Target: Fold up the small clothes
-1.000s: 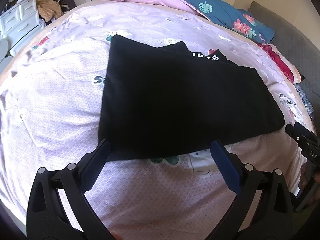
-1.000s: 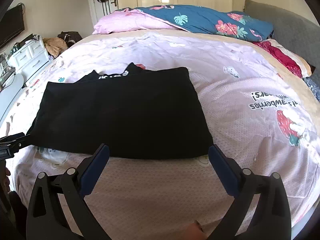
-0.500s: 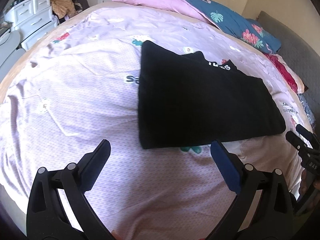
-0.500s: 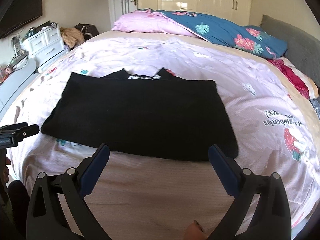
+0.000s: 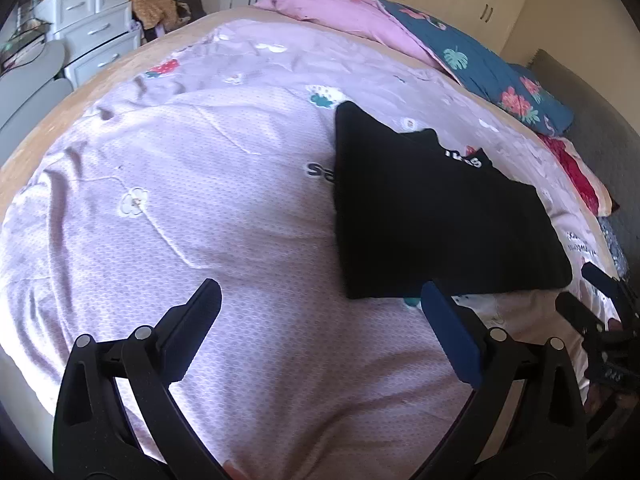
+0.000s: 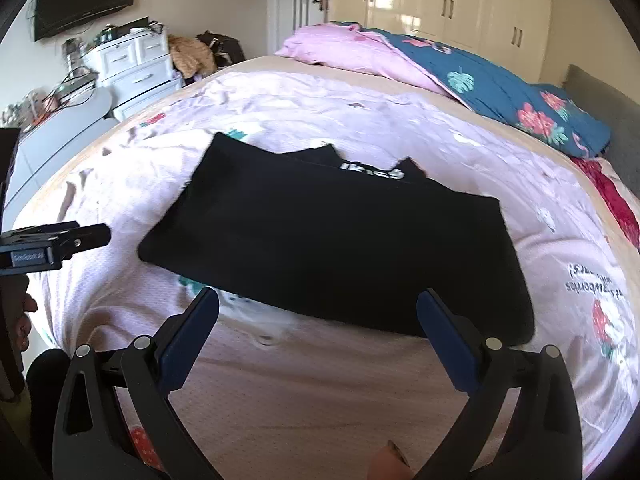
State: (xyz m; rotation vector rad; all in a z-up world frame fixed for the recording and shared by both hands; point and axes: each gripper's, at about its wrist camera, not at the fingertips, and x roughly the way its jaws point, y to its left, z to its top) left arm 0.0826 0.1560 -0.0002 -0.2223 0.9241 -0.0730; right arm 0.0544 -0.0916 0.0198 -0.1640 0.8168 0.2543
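Note:
A black garment lies folded flat on the pink bedspread, white lettering showing at its far edge. In the right wrist view the garment fills the middle of the bed. My left gripper is open and empty, held above the bedspread to the left of the garment's near left corner. My right gripper is open and empty, just short of the garment's near edge. The right gripper shows at the right edge of the left wrist view; the left gripper shows at the left edge of the right wrist view.
Pink and blue floral pillows lie at the head of the bed. White drawers and a clothes pile stand at the far left. A grey headboard runs along the right. Wardrobe doors are behind.
Both grippers have pulled back from the garment. The left one swung left, so the garment now sits to the right in its view. Both stayed open.

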